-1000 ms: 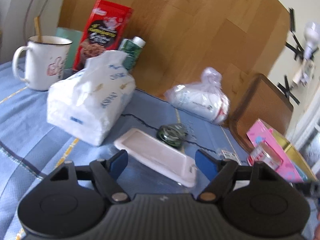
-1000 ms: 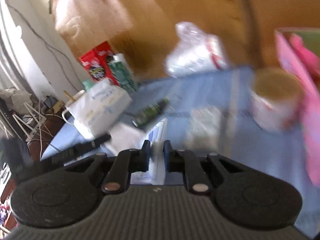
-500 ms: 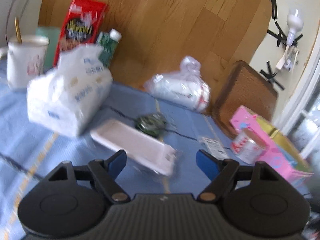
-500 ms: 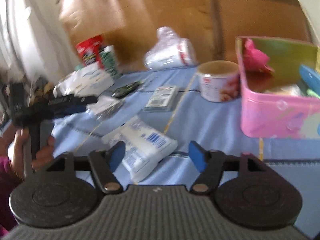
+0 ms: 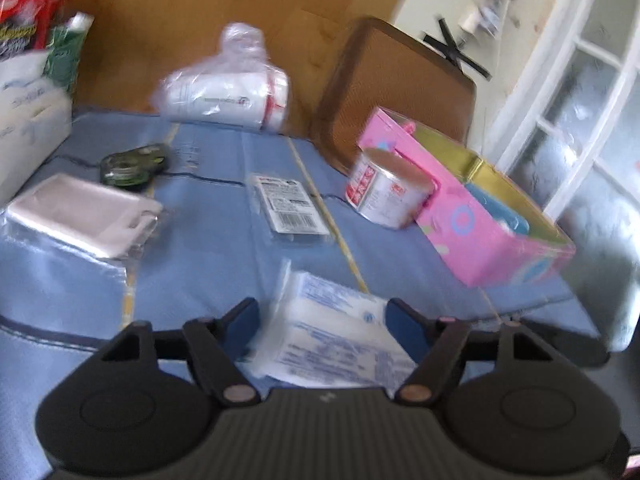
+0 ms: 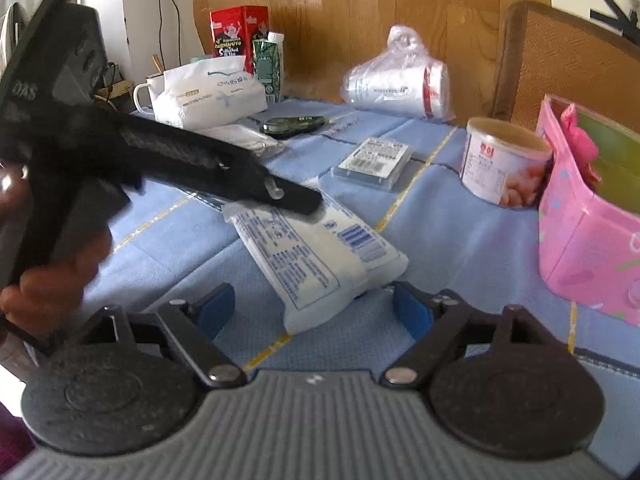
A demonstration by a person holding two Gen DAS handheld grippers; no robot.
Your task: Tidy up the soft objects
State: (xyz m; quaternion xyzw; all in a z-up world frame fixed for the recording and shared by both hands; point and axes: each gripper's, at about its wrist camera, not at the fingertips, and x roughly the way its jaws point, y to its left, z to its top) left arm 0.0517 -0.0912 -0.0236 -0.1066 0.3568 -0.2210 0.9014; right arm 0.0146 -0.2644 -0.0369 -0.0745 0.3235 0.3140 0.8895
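Note:
A small white soft pack with blue print (image 5: 332,336) lies flat on the blue tablecloth (image 5: 224,264). My left gripper (image 5: 322,320) is open with a finger on each side of the pack. In the right wrist view the same pack (image 6: 316,252) lies ahead of my open, empty right gripper (image 6: 314,310), and the left gripper's fingers (image 6: 296,196) reach over the pack's far end. A large white tissue pack (image 6: 208,92) and a clear bag of white cups (image 6: 400,80) sit farther back.
A pink open box (image 5: 472,216) with a tin can (image 5: 384,196) beside it stands at the right. A flat barcode packet (image 5: 290,208), a white tray (image 5: 80,216), a dark green pouch (image 5: 132,162), a mug (image 6: 146,94) and cartons (image 6: 240,36) fill the table.
My left gripper swung right, away from the white tray, and now straddles the small white pack. My right gripper opened, let that pack go onto the cloth and drew back.

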